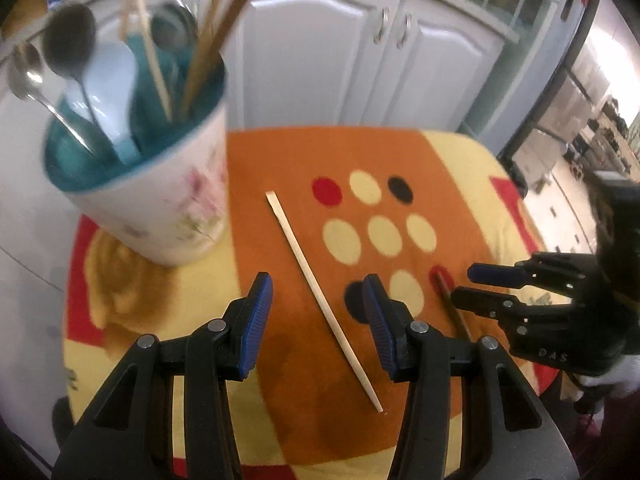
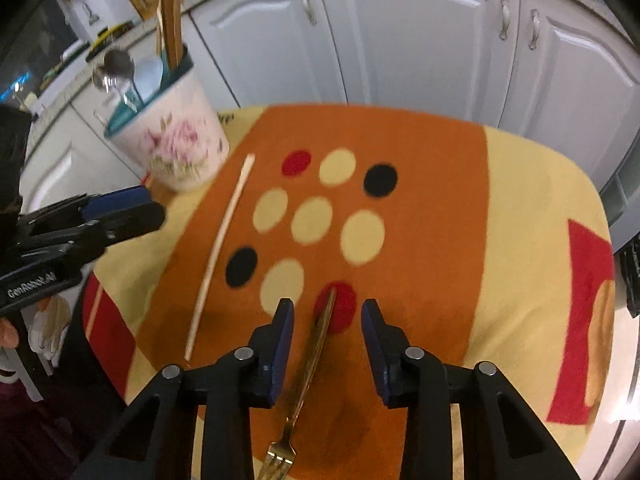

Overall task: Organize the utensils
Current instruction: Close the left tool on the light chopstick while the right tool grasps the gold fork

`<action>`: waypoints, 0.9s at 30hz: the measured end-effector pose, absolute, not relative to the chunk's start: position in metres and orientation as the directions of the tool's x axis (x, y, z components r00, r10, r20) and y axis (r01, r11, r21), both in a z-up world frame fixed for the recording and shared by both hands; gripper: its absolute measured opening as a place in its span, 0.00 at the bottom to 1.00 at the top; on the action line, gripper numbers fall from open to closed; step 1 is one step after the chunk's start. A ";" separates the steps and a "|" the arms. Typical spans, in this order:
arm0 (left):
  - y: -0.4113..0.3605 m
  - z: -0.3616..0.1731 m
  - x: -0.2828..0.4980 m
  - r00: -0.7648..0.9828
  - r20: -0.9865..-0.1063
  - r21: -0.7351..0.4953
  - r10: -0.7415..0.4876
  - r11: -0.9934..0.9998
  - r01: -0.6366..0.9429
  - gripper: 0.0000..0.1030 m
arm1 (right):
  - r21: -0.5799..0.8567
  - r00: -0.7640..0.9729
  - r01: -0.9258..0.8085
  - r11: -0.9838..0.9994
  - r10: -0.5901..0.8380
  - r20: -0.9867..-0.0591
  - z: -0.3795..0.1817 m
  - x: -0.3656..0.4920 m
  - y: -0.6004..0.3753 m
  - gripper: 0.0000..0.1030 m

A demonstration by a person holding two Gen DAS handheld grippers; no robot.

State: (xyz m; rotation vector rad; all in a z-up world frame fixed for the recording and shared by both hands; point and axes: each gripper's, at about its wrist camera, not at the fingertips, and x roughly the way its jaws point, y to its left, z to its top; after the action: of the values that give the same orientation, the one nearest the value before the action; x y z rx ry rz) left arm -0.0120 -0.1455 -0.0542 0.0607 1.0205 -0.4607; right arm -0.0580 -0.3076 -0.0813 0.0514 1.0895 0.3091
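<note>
Orange and cream cloth (image 1: 280, 160) covers the table, and two loose utensils lie on it. Your left gripper (image 1: 320, 316) stands wide, its pads either side of the pale chopstick (image 1: 320, 300) running from frame centre to lower right, not touching it. Your right gripper (image 2: 326, 340) is partly spread, with the brass-coloured fork (image 2: 316, 344) between its pads at lower centre; no pad presses on it yet, so nothing is held. Straddling each piece lengthwise likely lets you pinch across its thin shaft. The floral holder (image 1: 168, 200), upper left in both views, already carries spoons and chopsticks standing upright, so it is probably where these two belong.
</note>
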 end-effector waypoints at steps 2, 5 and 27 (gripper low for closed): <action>-0.150 -0.063 -0.010 0.420 -0.842 -0.167 -0.337 0.905 0.391 0.44 | 0.185 0.418 -0.224 0.957 0.266 -0.869 -0.085 -0.059 -0.306 0.31; -0.154 -0.074 -0.005 0.400 -0.855 -0.174 -0.330 0.909 0.379 0.38 | 0.178 0.422 -0.210 0.961 0.253 -0.870 -0.087 -0.059 -0.307 0.29; -0.135 -0.090 -0.064 0.207 -0.900 -0.257 -0.383 0.850 0.460 0.06 | 0.218 0.410 -0.203 0.955 0.285 -0.867 -0.093 -0.062 -0.304 0.09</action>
State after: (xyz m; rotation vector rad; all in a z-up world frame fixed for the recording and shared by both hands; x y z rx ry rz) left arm -0.0644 -0.1348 -0.0899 0.0726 1.2298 -0.5877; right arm -0.0617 -0.3043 -0.0927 0.0828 1.1072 0.3076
